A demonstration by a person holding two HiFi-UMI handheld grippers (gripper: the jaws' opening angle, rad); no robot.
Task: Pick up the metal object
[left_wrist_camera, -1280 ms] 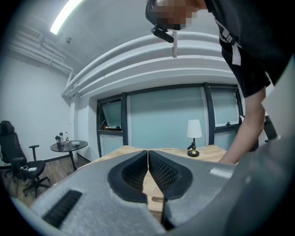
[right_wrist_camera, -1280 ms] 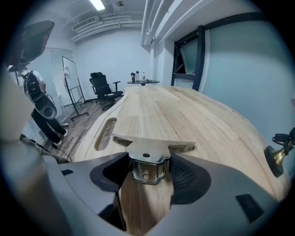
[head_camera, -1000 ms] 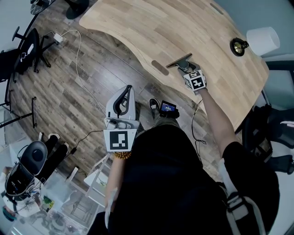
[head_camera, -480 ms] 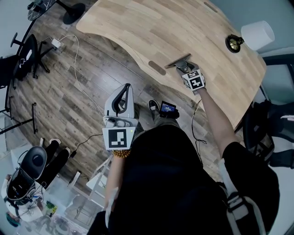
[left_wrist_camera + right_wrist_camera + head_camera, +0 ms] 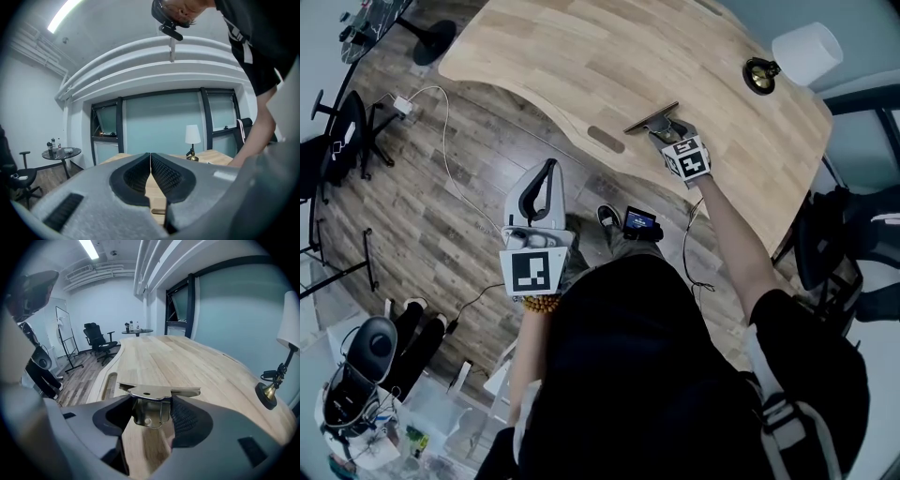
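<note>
The metal object (image 5: 652,119) is a flat bracket with a folded tab, lying at the near edge of the wooden table (image 5: 581,56). My right gripper (image 5: 668,134) is at its near side. In the right gripper view the bracket (image 5: 159,392) sits between the jaws with both pads against the tab, so the right gripper (image 5: 151,408) is shut on it. I cannot tell whether the bracket is off the tabletop (image 5: 159,357). My left gripper (image 5: 546,178) hangs over the floor beside my body; in its own view the left gripper (image 5: 150,161) has its jaws pressed together with nothing in them.
A lamp (image 5: 787,56) with a white shade and brass base stands at the table's far right. An oblong slot (image 5: 606,140) is cut near the table edge, left of the bracket. A white cable (image 5: 450,122) and a small device (image 5: 639,223) lie on the wood floor; chairs (image 5: 853,244) stand to the right.
The head view has drifted, so the table sits a little higher and further left in frame. Both grippers keep their places; the right one stays on the bracket.
</note>
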